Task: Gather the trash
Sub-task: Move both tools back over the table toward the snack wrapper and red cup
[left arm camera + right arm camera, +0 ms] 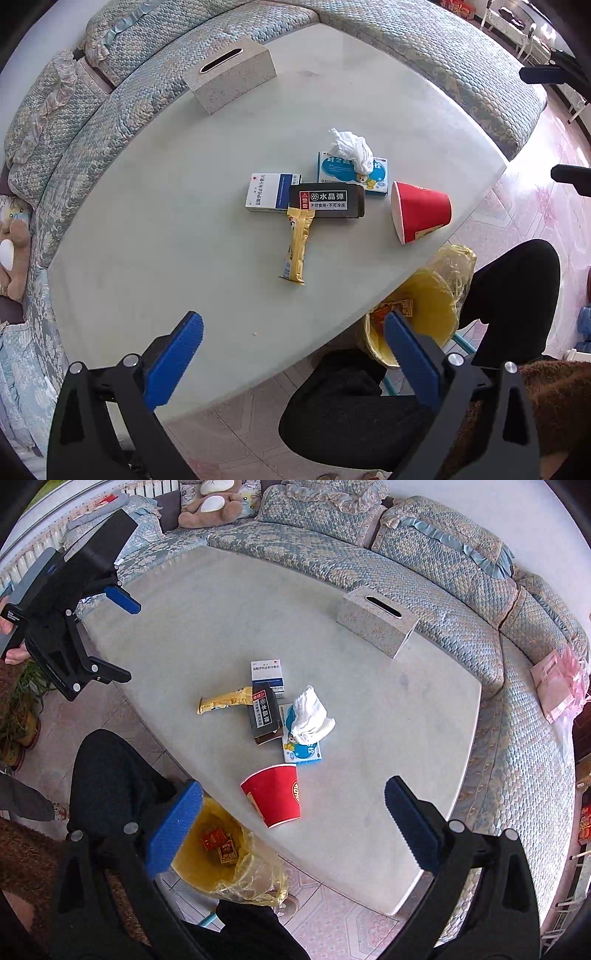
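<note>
Trash sits bunched near the middle of the desk: a yellow wrapper, a black box, a white medicine box, a blue-and-white box with a crumpled tissue resting on it, and a red paper cup tipped on its side nearest the desk edge. The bin, lined with a yellow bag, stands on the floor just beside that edge. The left claw is spread wide with nothing between its fingers, and the right claw is likewise spread and empty, both held above the desk. The black box overlaps the wrapper and the white box, so a careless pinch could drag neighbours along or grab two at once. The cup, lying near the edge, could roll off past the bin if nudged. The tissue is light and might slip from a loose grip. The right wrist view looks straight into the bin, showing small red cartons at the bottom, and shows the left claw from outside. The left wrist view shows the labels on the boxes face-on.
</note>
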